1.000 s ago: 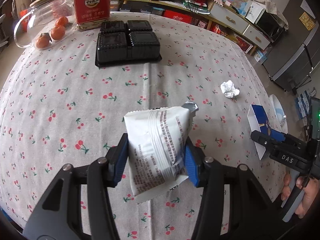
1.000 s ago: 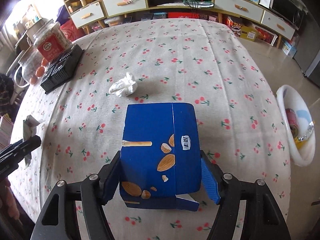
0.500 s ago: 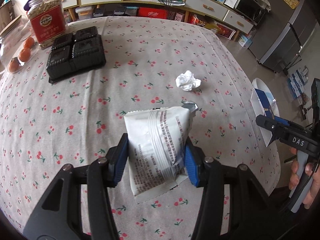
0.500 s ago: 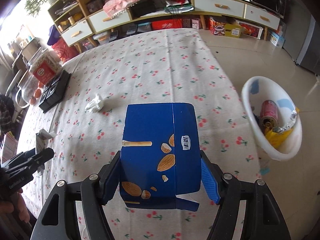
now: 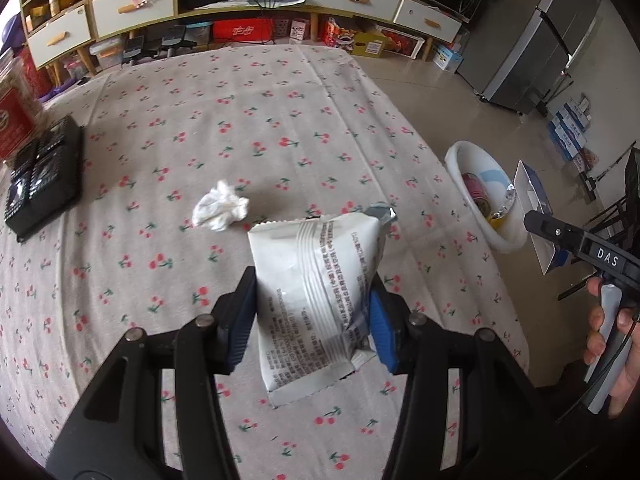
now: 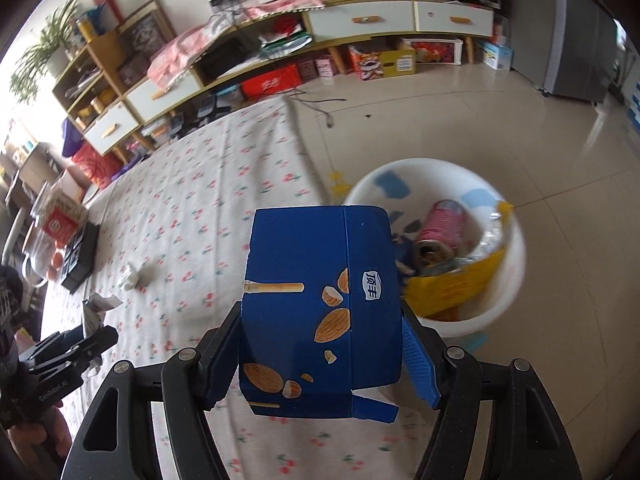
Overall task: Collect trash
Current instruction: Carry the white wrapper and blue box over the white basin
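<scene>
While the left gripper [image 5: 310, 316] clamps a white crinkled snack wrapper [image 5: 316, 300] above the cherry-print tablecloth [image 5: 240, 120], the white plastic trash tub [image 5: 472, 184] sits at two o'clock. From the right wrist, the right gripper [image 6: 320, 344] clamps a blue almond-print carton [image 6: 320, 300], tub at two o'clock; the carry seems nearly done, and next both must hover over the tub and release.

so the table [image 5: 280, 128] takes up most of the left wrist view, with the crumpled tissue [image 5: 220, 211] lying on it about mid-table. the tray [image 5: 40, 176] sits at the table's far left edge, and the jar [image 5: 14, 112] stands right behind it. off the table's right side the bin [image 6: 500, 308] is down on the floor [image 6: 520, 120], with a can [image 6: 440, 232] lying in it. along the back wall runs the shelf unit [image 5: 248, 4], boxes tucked underneath. fridge [image 5: 536, 52] is in the back right corner.
</scene>
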`<state>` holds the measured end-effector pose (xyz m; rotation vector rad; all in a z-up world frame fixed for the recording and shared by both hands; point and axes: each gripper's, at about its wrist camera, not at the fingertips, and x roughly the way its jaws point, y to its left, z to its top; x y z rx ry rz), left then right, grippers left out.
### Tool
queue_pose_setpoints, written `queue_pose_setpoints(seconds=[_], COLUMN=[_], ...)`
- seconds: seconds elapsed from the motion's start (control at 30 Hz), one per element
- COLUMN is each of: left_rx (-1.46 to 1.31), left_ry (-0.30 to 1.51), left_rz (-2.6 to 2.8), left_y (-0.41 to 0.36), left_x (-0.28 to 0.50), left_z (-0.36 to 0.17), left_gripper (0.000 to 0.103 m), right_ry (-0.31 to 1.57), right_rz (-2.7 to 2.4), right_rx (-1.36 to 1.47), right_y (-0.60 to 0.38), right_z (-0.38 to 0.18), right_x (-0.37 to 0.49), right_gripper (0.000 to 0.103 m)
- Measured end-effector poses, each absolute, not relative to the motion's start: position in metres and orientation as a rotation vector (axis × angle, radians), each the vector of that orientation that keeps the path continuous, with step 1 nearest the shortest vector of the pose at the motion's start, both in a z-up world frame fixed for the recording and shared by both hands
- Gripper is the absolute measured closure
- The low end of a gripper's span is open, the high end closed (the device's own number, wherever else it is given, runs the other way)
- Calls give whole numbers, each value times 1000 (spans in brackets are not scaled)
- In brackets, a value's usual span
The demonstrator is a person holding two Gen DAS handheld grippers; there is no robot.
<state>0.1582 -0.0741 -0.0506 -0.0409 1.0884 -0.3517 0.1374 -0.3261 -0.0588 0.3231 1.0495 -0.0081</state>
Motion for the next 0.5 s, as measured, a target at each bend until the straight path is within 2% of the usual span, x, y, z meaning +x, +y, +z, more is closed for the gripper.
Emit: queue_pose_setpoints(seconds=[0.5], left_rx=[71], left_ry=[1066], left_rz=[-532], left_y=[-208], left_x=[189], left_z=[-45], left_gripper=[50], right_ry=[1040], right_rz=[-163], right_rx=[470], right_y=[-435], right_z=[-73], right_x=[118], right_gripper=[31])
